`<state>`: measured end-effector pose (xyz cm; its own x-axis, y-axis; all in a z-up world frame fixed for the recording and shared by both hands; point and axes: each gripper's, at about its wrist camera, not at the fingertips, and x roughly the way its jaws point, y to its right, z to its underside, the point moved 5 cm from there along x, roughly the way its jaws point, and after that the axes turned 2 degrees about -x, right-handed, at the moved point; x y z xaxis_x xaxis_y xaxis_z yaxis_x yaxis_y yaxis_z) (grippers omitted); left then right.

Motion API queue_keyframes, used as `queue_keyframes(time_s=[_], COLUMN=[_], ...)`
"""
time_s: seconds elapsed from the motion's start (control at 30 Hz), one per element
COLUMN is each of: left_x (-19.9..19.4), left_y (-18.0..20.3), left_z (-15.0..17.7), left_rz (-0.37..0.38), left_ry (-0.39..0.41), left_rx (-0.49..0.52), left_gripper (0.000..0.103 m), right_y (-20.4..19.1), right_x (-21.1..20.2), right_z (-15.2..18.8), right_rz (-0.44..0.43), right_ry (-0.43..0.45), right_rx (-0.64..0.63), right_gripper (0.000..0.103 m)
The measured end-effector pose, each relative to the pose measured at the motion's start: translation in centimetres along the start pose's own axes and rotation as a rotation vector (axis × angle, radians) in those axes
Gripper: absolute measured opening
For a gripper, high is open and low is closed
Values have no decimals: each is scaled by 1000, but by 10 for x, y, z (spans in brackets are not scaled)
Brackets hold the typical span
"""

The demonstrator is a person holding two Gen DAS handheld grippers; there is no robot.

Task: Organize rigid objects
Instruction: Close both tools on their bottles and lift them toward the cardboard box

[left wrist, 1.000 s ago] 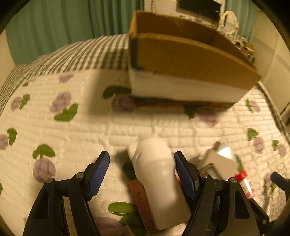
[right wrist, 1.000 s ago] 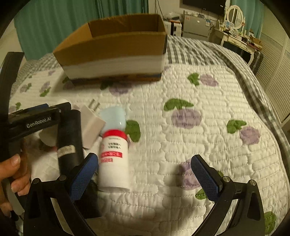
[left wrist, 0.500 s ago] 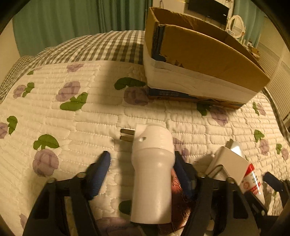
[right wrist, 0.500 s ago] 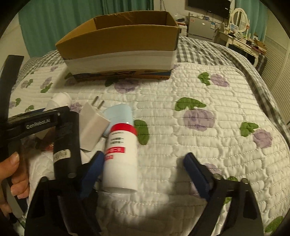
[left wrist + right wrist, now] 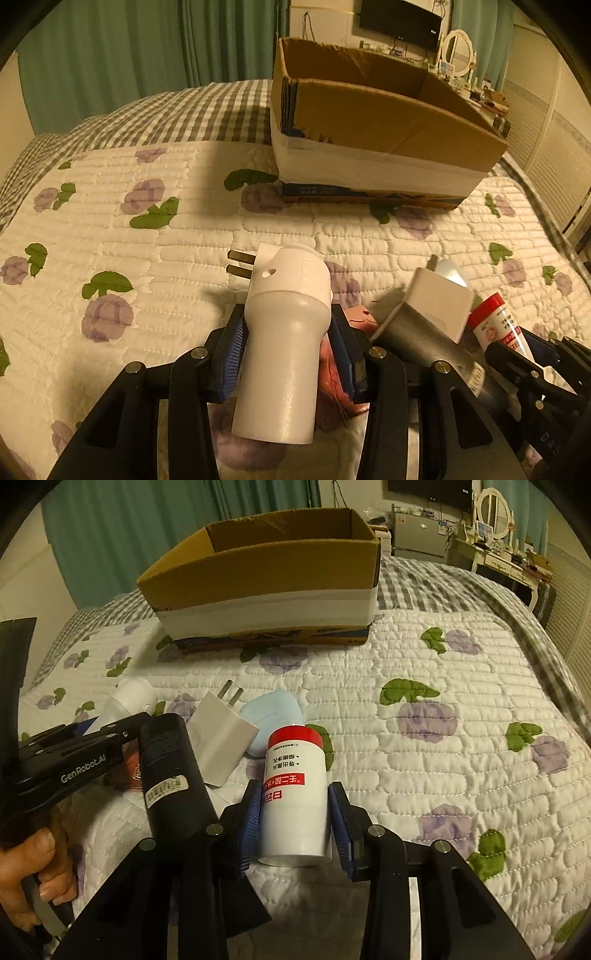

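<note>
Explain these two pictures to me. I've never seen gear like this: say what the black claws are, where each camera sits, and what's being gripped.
No robot here: a person holds two hand-held claws, each with a camera looking along its fingers. In the left claw's view, the left gripper is closed on a white plug-in device. In the right claw's view, the right gripper clamps a red-capped white bottle. On the quilted bed lie a white charger, a pale blue case and a black cylinder. A cardboard box stands behind.

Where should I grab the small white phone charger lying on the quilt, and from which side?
Grip the white charger across its two flat broad faces at mid-body, coming from above and from the end opposite its prongs. It lies tilted against the black cylinder and the blue case, so those sides look crowded.
</note>
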<state>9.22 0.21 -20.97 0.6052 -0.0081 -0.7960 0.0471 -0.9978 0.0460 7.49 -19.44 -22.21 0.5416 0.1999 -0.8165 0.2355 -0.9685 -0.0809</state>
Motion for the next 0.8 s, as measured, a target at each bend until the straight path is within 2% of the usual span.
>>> queue_keyframes(time_s=[0.17,0.37,0.57,0.7,0.8], left_x=[-14,-41,-82,-115,-139], left_y=[-1,1,3,3,4], left_z=[-5,-15,-13,-13,-13], left_rz=[35,44,29,25,26], left_ry=[17,90,161,223,269], left_rx=[-28,-29,-12,7,16], left_gripper=[44,44,44,44,44], right_y=[2,6,7,3,-4], right_x=[-14,-35,-75,-105,-132], right_z=[-2,-6,-5,-3,-8], right_rz=[25,17,43,10,25], right_ry=[30,76,163,213,271], right_rx=[5,34,45,66,43], right_gripper=[36,36,36,36,36])
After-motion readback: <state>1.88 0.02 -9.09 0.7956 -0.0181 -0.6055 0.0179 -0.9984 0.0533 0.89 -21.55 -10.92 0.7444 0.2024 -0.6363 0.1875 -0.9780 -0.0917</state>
